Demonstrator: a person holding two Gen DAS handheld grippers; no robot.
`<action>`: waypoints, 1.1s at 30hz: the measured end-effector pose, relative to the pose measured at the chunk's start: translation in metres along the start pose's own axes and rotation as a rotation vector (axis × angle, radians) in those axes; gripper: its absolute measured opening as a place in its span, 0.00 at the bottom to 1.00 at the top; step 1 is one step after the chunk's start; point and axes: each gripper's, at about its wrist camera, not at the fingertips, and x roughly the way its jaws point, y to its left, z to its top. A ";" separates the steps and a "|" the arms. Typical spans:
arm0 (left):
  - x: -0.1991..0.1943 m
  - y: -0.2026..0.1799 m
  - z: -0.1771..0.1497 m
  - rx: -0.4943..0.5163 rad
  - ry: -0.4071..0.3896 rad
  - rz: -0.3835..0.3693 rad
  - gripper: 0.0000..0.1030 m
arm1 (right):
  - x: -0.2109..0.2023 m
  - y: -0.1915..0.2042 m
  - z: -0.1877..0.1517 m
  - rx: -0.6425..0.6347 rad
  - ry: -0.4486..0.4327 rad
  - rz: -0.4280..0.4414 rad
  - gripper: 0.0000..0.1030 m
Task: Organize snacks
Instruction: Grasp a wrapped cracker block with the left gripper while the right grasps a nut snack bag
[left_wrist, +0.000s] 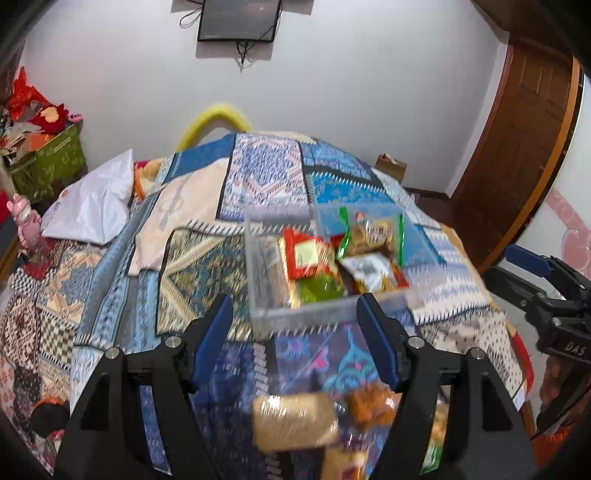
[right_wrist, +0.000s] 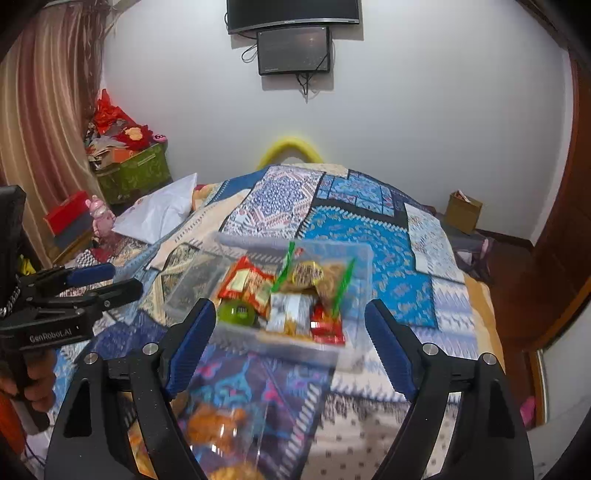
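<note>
Two grippers hang over a bed covered in a blue patchwork quilt (left_wrist: 266, 177), each with its blue-padded jaws spread wide and holding nothing. The left gripper (left_wrist: 295, 325) frames the near wall of a clear plastic storage bin (left_wrist: 303, 314), which sits on the quilt at about twelve o'clock from the jaws, slightly toward one. The right gripper (right_wrist: 291, 339) sees the same bin (right_wrist: 365, 258) at twelve o'clock, its near rim between the fingertips but farther off.

Only the left view shows the wooden door (left_wrist: 517, 155) at two o'clock; only the right view shows the striped pink curtain (right_wrist: 40, 140) at ten o'clock and a second, larger screen above the small wall-mounted monitor (right_wrist: 293, 51). Each camera also catches the other gripper at its edge.

Inside the bin lie a red packet (right_wrist: 245, 284), a round green snack (right_wrist: 236, 314), a silver packet (right_wrist: 288, 314) and a clear bag with green edges (right_wrist: 314, 277), all smeared by motion blur, so labels cannot be read. Loose snack packets (left_wrist: 295, 421) lie on the quilt at six o'clock, below the jaws, blurred and partly cut off by the frame.
</note>
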 end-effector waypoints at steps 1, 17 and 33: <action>0.000 0.002 -0.005 -0.003 0.012 0.000 0.67 | -0.003 0.000 -0.006 0.003 0.005 0.002 0.79; 0.017 0.016 -0.087 -0.018 0.201 0.031 0.67 | 0.017 0.011 -0.113 0.043 0.249 0.066 0.79; 0.053 -0.005 -0.090 0.003 0.249 0.007 0.74 | 0.030 -0.004 -0.137 0.081 0.301 0.082 0.52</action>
